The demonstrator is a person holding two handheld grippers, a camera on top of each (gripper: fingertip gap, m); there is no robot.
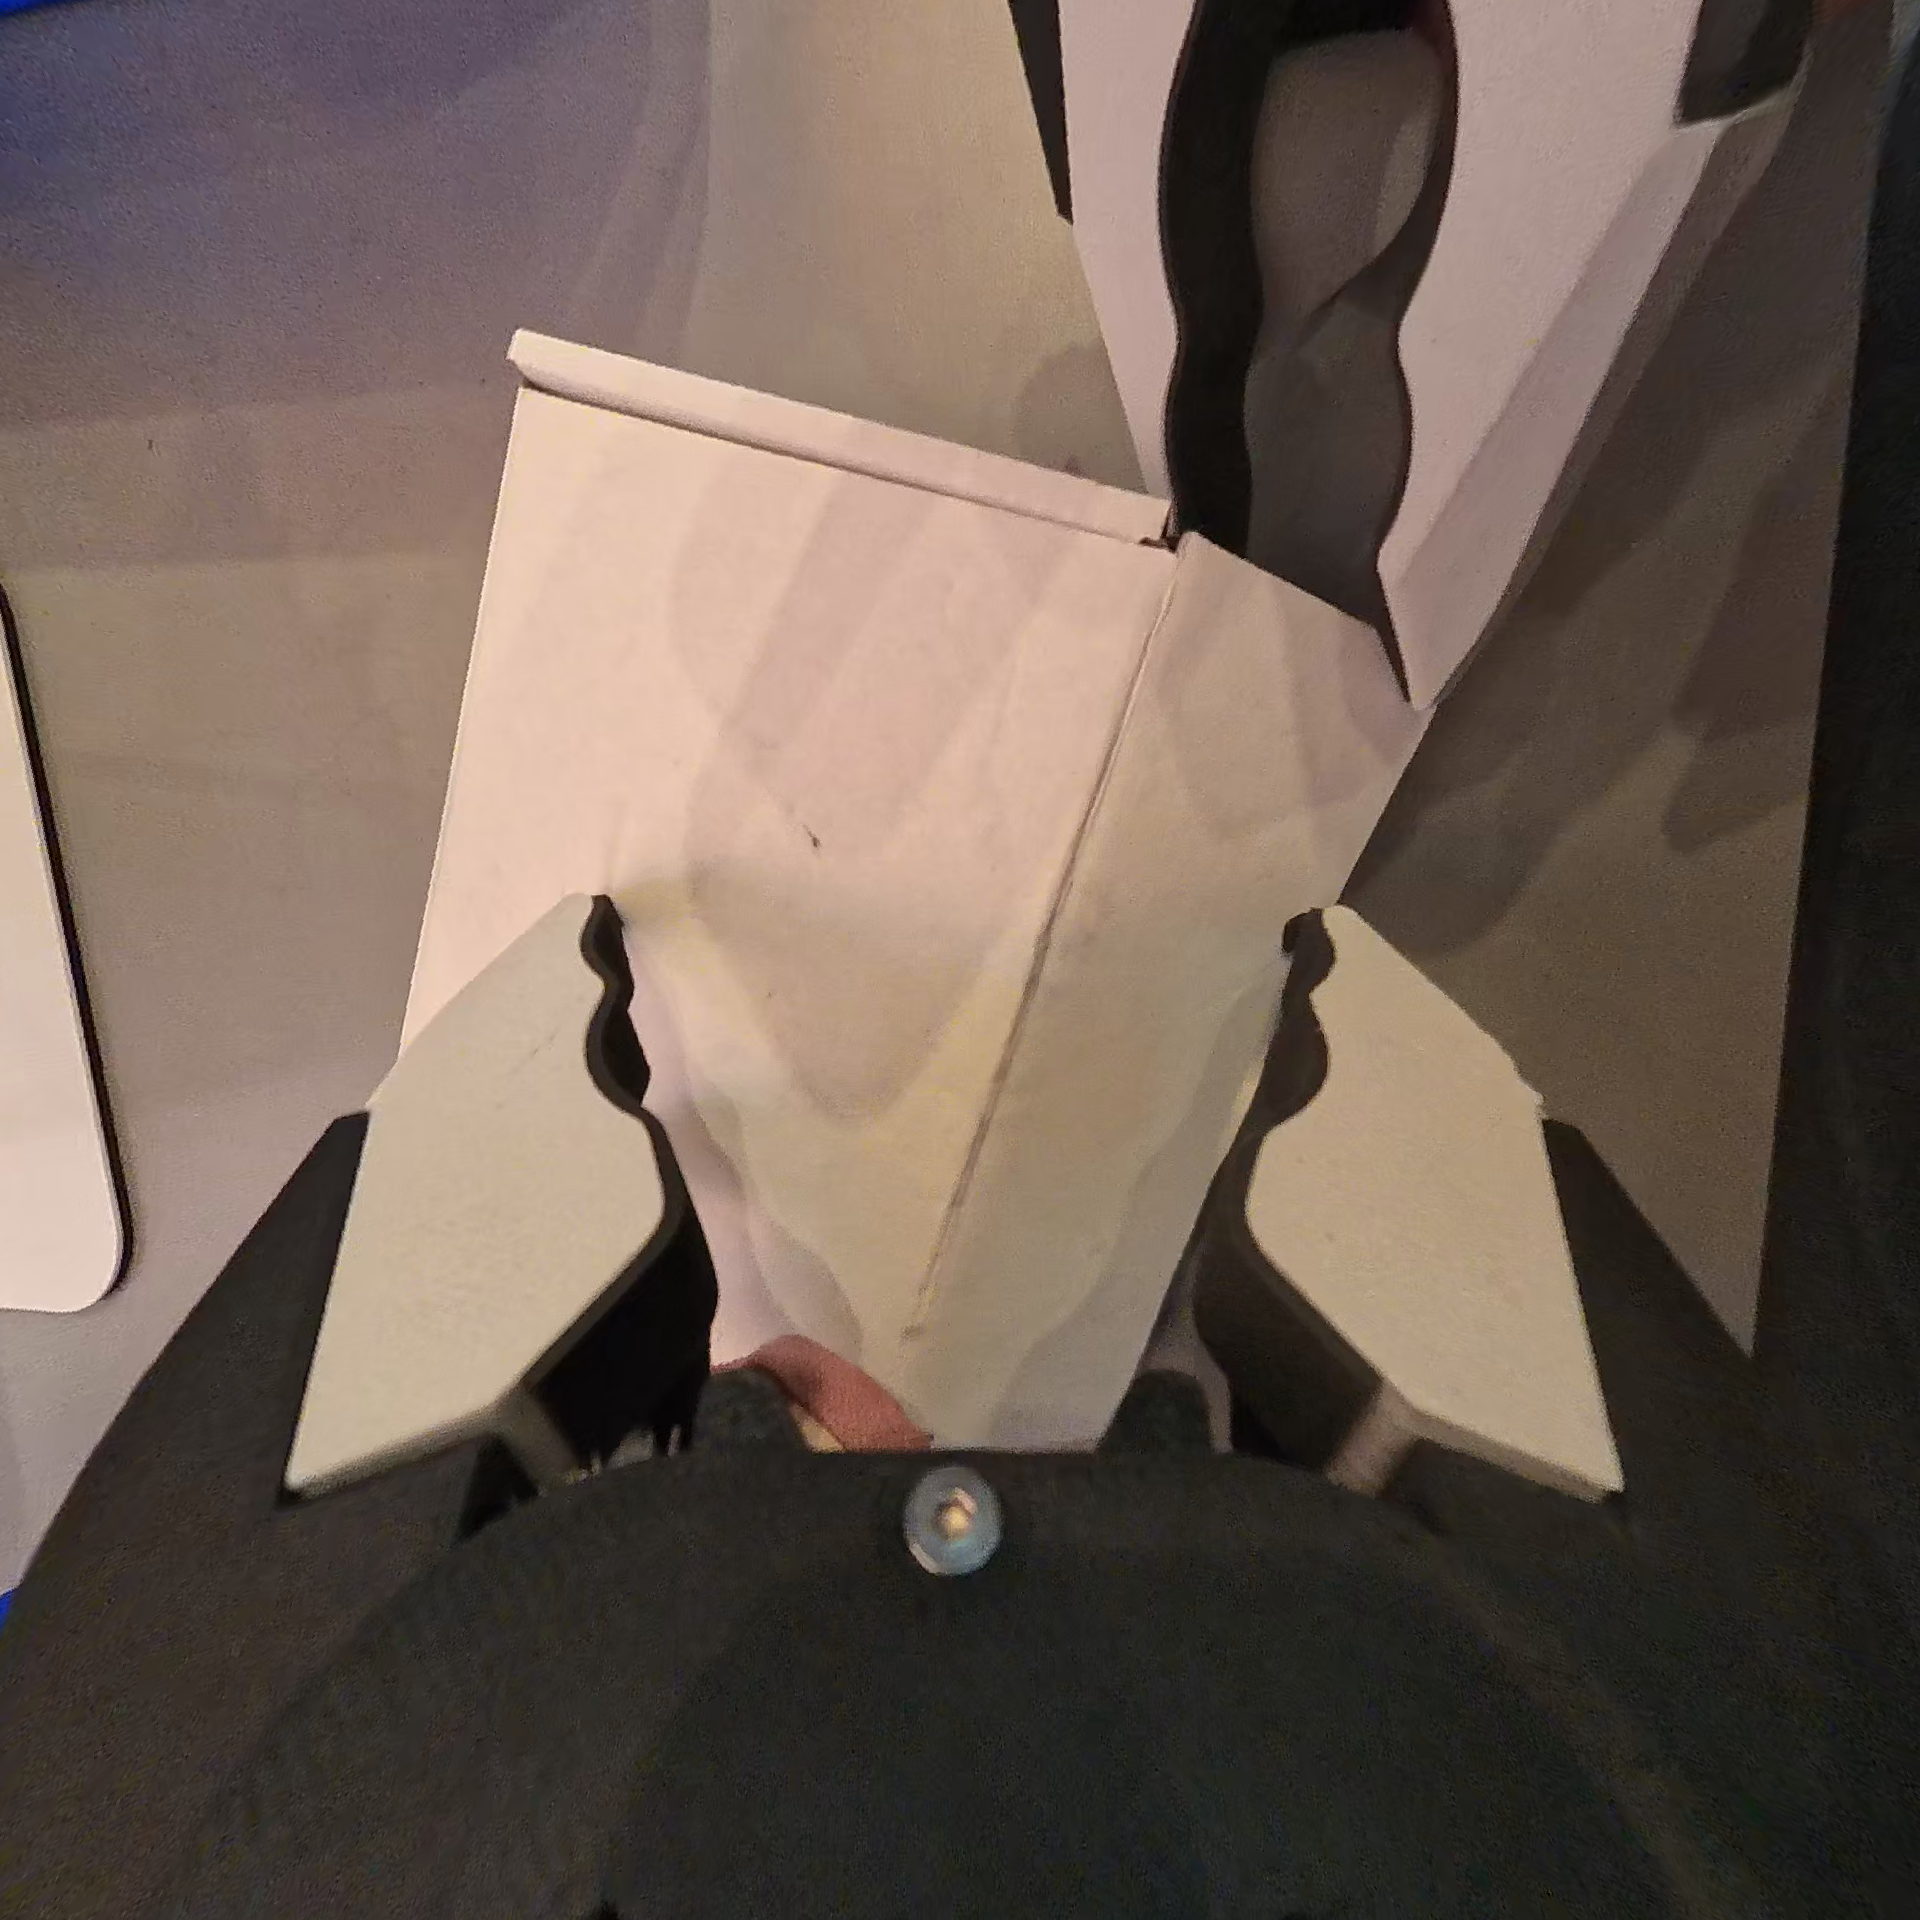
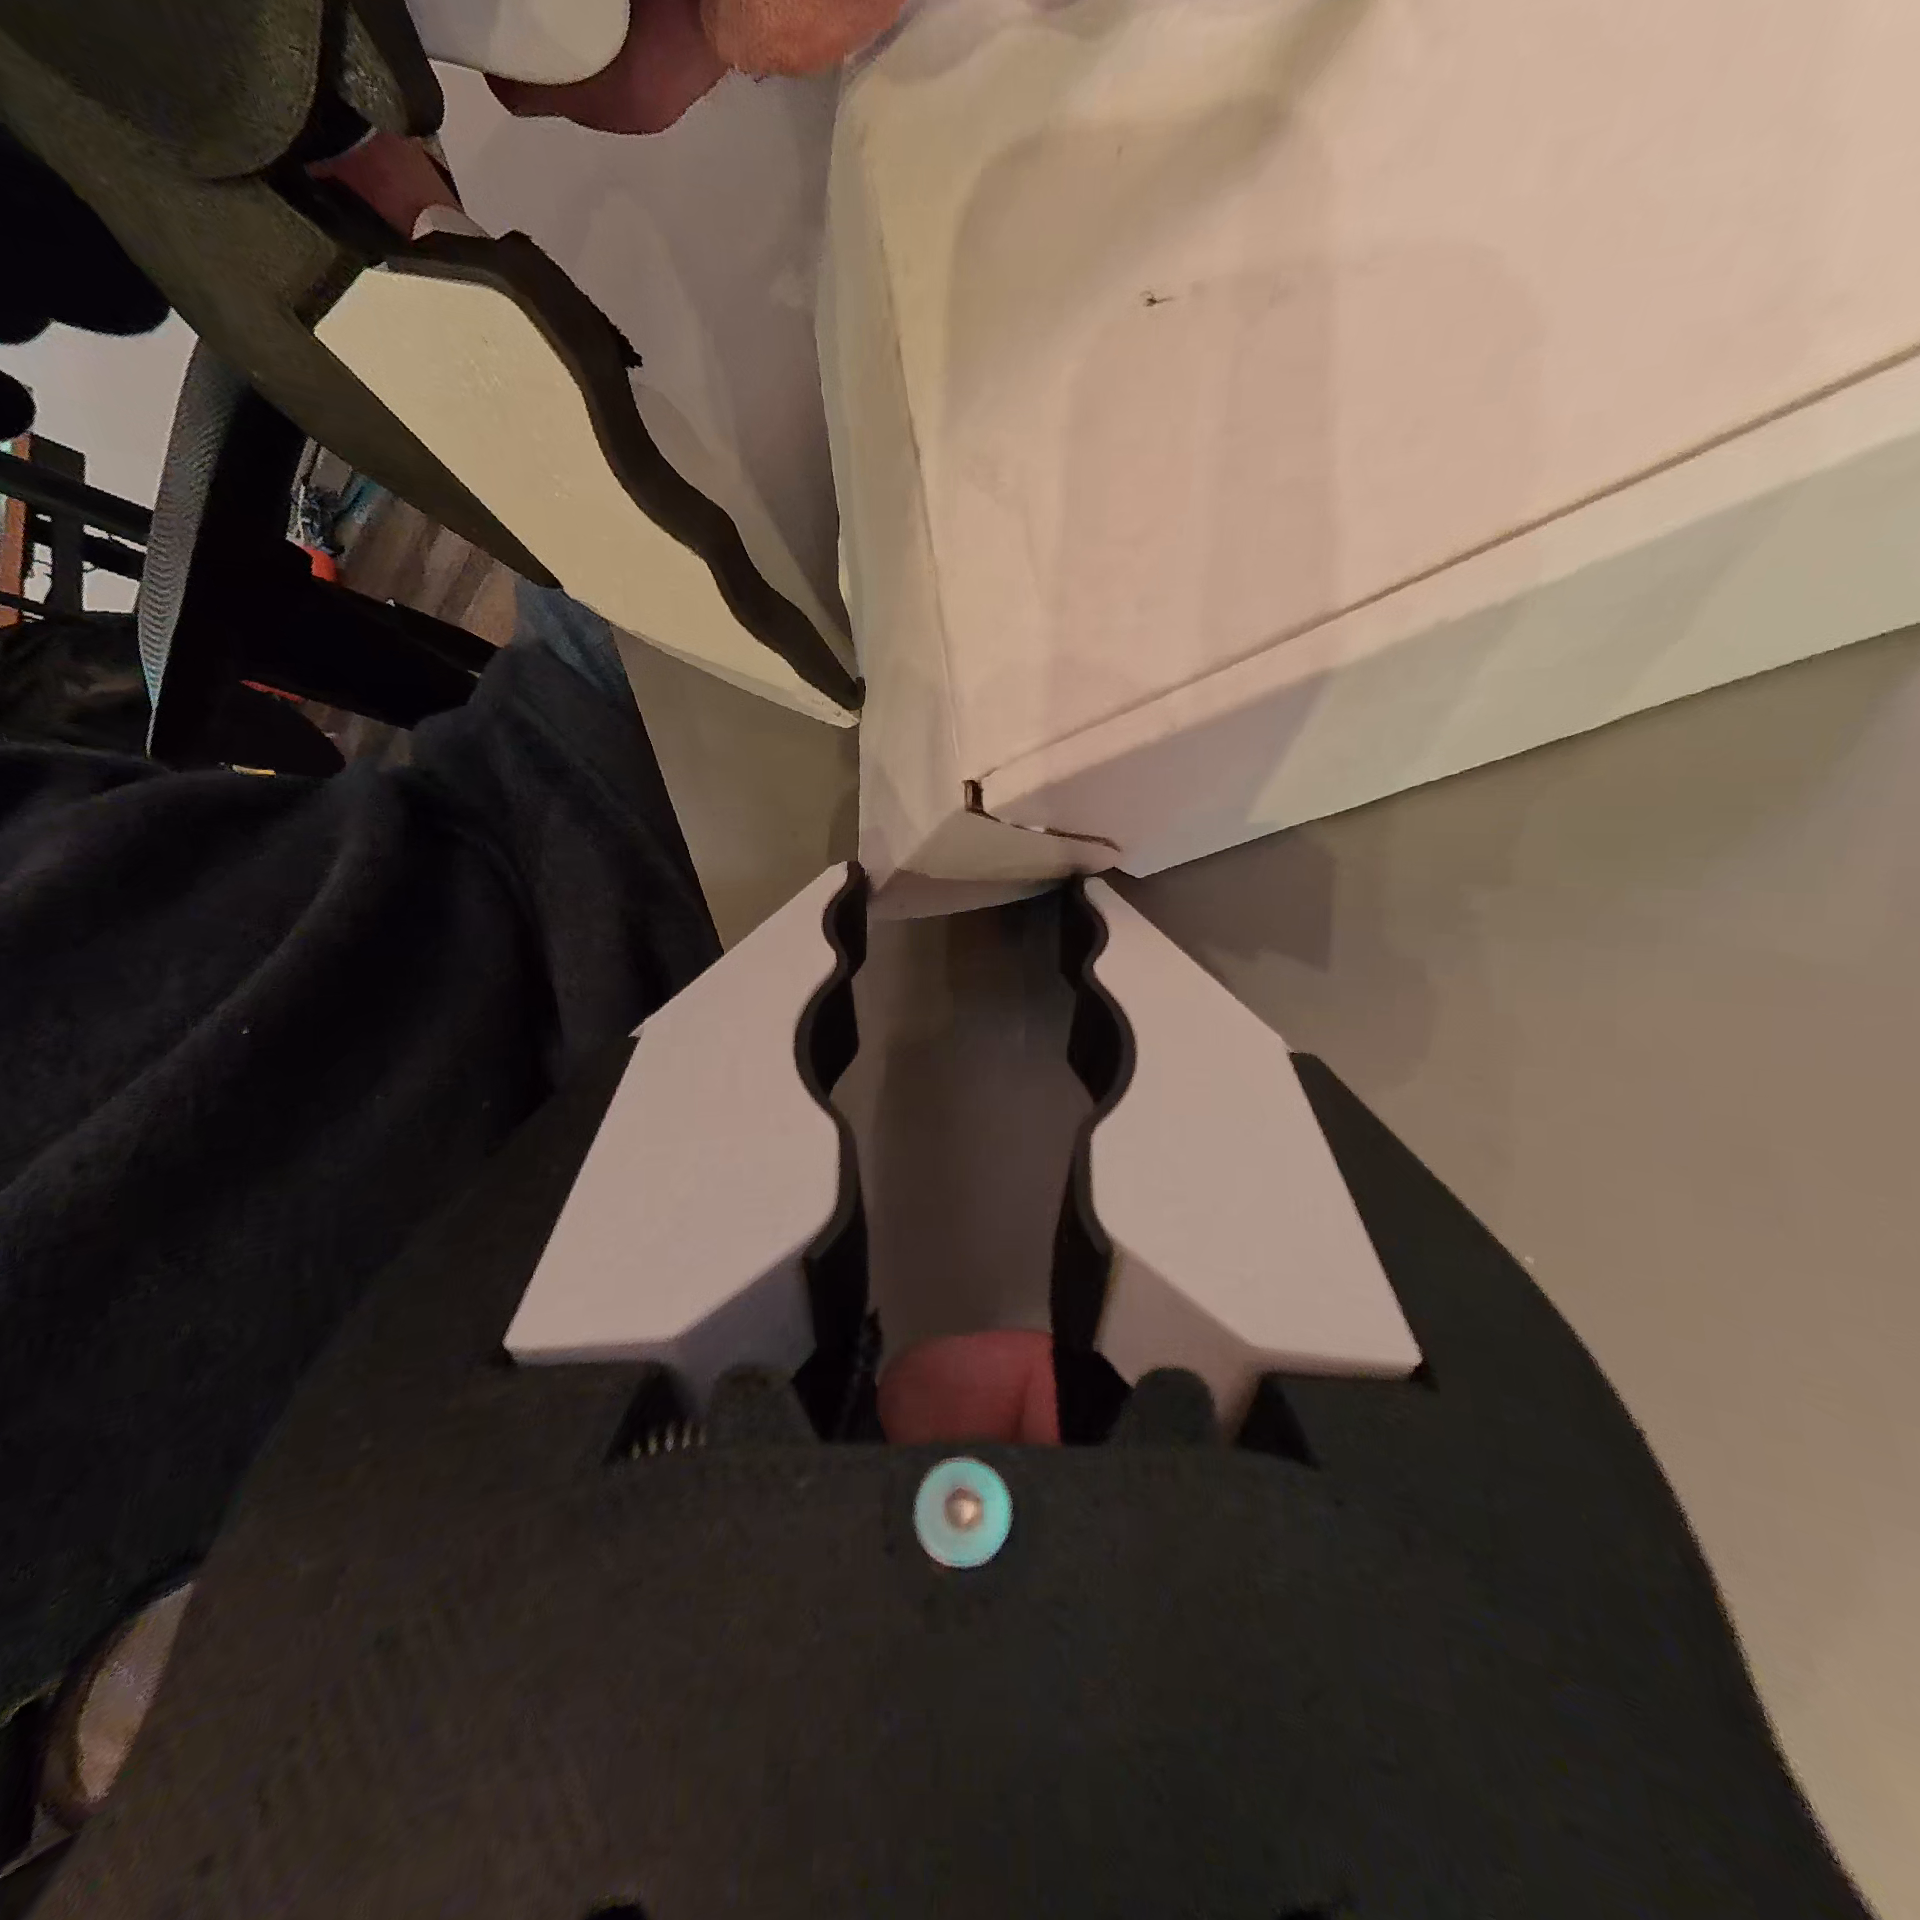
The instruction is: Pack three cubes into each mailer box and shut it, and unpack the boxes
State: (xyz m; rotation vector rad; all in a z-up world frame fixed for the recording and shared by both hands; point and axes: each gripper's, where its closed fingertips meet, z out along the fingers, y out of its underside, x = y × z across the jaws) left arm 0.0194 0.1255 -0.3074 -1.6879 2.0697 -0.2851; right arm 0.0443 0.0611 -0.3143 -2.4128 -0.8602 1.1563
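Observation:
A white mailer box lies shut on the grey table. No cubes show. My left gripper is wide open over the box's near end, with one finger above the top face and the other at the side face. In the right wrist view, one of its fingers lies along the box. My right gripper is closed to a narrow gap, and its tips pinch the box's corner across its thickness. It also shows in the left wrist view at the box's far right corner.
A white board with a dark rim lies at the left of the table. The table's dark edge runs along the right. A person's dark sleeve and a chair are on the left of the right wrist view.

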